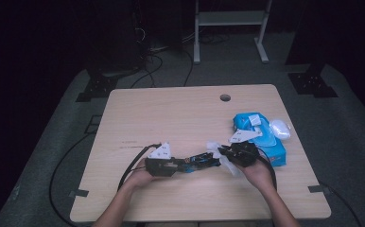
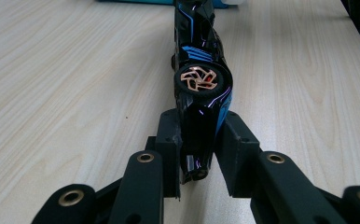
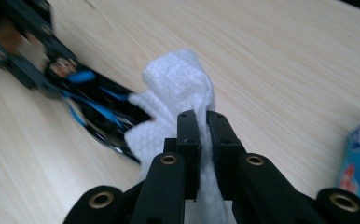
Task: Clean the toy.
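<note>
We clamp the toy car (image 2: 200,88) at frame centre in the left gripper (image 2: 199,154), steadying it, while the right gripper (image 3: 203,135), pinched on a white wipe (image 3: 178,88), probably rubs its far end.

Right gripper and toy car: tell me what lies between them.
A white wipe. The right gripper is shut on it, and in the right gripper view the bunched wipe reaches the black-and-blue toy car, held by the left gripper.

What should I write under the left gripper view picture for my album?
The left gripper clamps a black and blue toy car on a wooden table.
</note>
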The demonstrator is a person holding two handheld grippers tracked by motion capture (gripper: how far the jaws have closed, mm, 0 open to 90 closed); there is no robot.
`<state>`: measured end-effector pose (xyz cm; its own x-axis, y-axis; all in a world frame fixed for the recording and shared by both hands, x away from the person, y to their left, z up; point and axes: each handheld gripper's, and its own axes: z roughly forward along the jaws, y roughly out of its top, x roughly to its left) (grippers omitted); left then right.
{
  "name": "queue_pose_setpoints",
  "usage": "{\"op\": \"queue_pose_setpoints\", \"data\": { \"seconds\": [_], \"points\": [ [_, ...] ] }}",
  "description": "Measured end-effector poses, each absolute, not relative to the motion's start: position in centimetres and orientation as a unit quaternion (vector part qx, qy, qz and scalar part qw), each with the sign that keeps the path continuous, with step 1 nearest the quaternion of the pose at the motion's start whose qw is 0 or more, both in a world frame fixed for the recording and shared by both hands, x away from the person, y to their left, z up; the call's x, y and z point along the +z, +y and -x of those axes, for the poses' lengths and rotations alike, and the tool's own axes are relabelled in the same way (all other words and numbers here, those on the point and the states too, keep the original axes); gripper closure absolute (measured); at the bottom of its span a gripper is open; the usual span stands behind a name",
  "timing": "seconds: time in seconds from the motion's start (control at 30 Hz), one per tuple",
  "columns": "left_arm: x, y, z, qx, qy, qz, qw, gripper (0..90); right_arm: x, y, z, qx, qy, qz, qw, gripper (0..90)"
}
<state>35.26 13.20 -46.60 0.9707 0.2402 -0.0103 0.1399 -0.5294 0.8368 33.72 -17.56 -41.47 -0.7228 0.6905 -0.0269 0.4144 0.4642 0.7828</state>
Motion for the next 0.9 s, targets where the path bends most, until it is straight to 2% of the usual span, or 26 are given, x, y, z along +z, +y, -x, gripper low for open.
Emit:
{"op": "queue_pose_setpoints", "data": {
  "seconds": [0.17,0.33,0.67,0.9],
  "points": [
    [-46.6,13.1,-35.2,0.052,0.111,-0.872,0.474,71.4,-40.1,-14.7,-33.4,0.428,0.840,-0.292,0.158,84.2],
    [-46.6,13.2,-35.2,0.052,0.111,-0.872,0.474,71.4,-40.6,-11.5,-33.4,0.408,0.864,-0.253,0.150,84.2],
    [-46.6,13.3,-35.3,0.051,0.109,-0.872,0.474,71.4,-41.1,-16.5,-34.2,0.388,0.851,-0.313,0.162,84.2],
    [-46.6,13.3,-35.4,0.049,0.114,-0.871,0.475,71.1,-41.1,-15.7,-34.0,0.395,0.857,-0.295,0.149,84.0]
  ]
}}
